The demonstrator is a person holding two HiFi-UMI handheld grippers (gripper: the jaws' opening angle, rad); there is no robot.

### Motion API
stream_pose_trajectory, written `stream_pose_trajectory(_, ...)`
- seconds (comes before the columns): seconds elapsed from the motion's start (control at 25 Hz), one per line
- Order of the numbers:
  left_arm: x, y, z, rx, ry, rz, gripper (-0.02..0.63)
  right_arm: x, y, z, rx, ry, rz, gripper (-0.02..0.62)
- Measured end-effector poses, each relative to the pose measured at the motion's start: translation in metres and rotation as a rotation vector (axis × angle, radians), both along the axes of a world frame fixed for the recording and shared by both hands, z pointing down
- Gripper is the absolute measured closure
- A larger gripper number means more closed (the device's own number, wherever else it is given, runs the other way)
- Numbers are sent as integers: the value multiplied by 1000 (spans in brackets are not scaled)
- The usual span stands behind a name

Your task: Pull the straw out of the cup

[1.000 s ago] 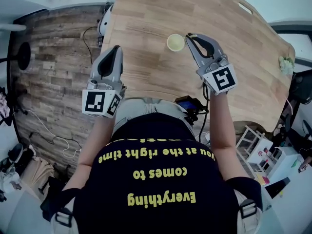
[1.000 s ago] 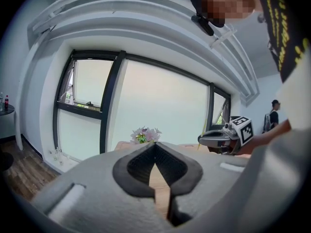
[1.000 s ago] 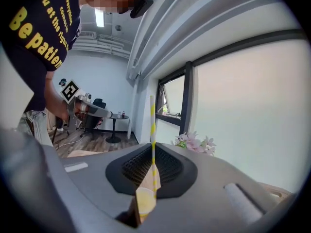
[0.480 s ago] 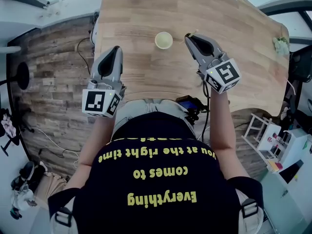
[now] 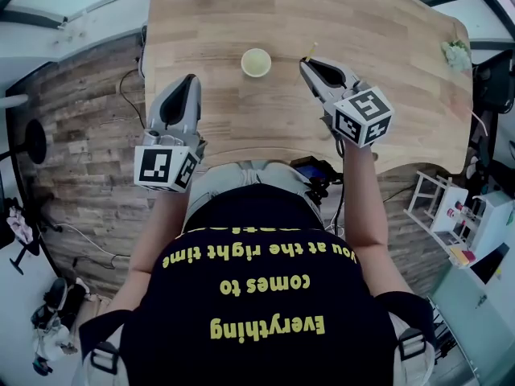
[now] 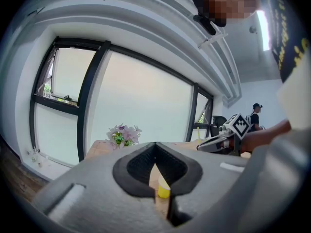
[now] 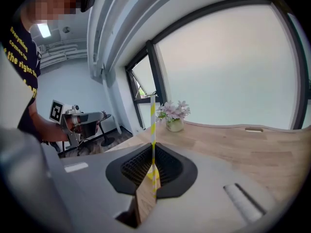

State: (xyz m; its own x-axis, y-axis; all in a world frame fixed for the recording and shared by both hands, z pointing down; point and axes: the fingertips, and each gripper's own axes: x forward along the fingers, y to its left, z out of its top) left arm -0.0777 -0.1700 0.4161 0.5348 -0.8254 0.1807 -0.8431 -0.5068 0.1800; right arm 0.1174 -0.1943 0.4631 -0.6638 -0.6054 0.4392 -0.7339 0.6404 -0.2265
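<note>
One striped straw [image 7: 152,120] stands upright, clamped by the right gripper [image 7: 152,152]

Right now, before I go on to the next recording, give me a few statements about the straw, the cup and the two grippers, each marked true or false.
1. The right gripper is closed on the yellow-and-white striped straw. True.
2. The straw stands inside the pale yellow cup. False: the straw is out of the cup, held upright by the right gripper, and the cup stands apart on the wooden table.
3. The left gripper grips the cup. False: its jaws are together with nothing between them, and the cup stands further along the table.
4. A pot of pale pink flowers stands at the table's far edge. True.
</note>
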Motion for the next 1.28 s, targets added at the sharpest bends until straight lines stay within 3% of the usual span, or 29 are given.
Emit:
stream_pose_trajectory(0.56, 8, -3, 5, -13, 11, 29, 604, 4, 19, 72, -420, 44, 11, 571)
stream_pose_trajectory(1.28, -9, -10, 14, -29, 1, -19, 604, -9, 42, 140, -721, -10, -43, 571)
